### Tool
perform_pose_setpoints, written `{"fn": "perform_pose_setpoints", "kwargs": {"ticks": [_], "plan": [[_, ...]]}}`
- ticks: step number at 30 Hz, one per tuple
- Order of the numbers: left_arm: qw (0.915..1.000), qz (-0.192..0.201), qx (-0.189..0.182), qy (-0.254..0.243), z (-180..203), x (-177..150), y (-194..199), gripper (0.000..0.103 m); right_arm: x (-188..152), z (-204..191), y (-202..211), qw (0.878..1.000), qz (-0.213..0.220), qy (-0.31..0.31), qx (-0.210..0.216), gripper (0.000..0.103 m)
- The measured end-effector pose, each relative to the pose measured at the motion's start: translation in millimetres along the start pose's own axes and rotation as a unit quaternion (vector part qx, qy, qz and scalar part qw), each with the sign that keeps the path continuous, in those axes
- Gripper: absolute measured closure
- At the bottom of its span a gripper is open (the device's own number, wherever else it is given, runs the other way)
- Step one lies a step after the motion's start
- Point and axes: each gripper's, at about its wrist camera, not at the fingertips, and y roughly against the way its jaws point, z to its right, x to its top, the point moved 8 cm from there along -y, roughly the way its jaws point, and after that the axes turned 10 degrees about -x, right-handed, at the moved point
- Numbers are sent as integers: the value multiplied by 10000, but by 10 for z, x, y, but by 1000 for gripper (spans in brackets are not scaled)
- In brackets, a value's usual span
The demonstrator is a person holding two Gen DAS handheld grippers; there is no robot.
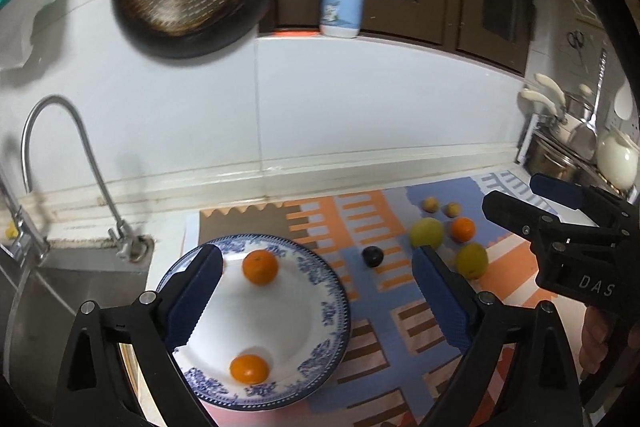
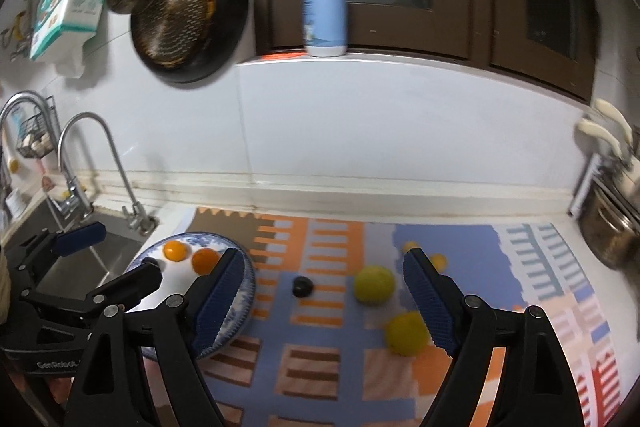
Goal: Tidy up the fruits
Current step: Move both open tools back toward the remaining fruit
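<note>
Oranges (image 1: 260,266), round without long axis, sit on plate (image 1: 320,291); both grippers released, empty.

Matte black frames, deep blue pads on both tools.

The left gripper (image 1: 316,291) shows black triangular arms with cut-out windows, round silver pivot pins at the joints, and navy pads (image 1: 196,301) textured with fine dots and a toothed edge. The right gripper (image 2: 324,297) is built the same way: black struts, silver pins, blue dimpled pads (image 2: 428,301). From the left wrist its black body carries pale "DAS" lettering, with bare skin of the right hand (image 1: 596,341) behind. White "GenRobot" lettering marks the left tool's body.
</note>
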Motion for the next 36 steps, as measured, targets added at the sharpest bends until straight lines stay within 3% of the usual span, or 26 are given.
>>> {"fn": "perform_pose_setpoints", "kwargs": {"ticks": [11, 22, 36], "plan": [[9992, 88, -72, -378, 252, 59, -236, 6, -205, 452, -1, 9975, -109, -460, -522, 21], [9986, -23, -219, -485, 427, 7, -700, 7, -549, 722, -364, 9925, -607, -873, -599, 21], [9964, -682, -166, -482, 408, -254, -1400, 29, -909, 776, -851, 9863, -1156, -1102, -405, 22]]}}
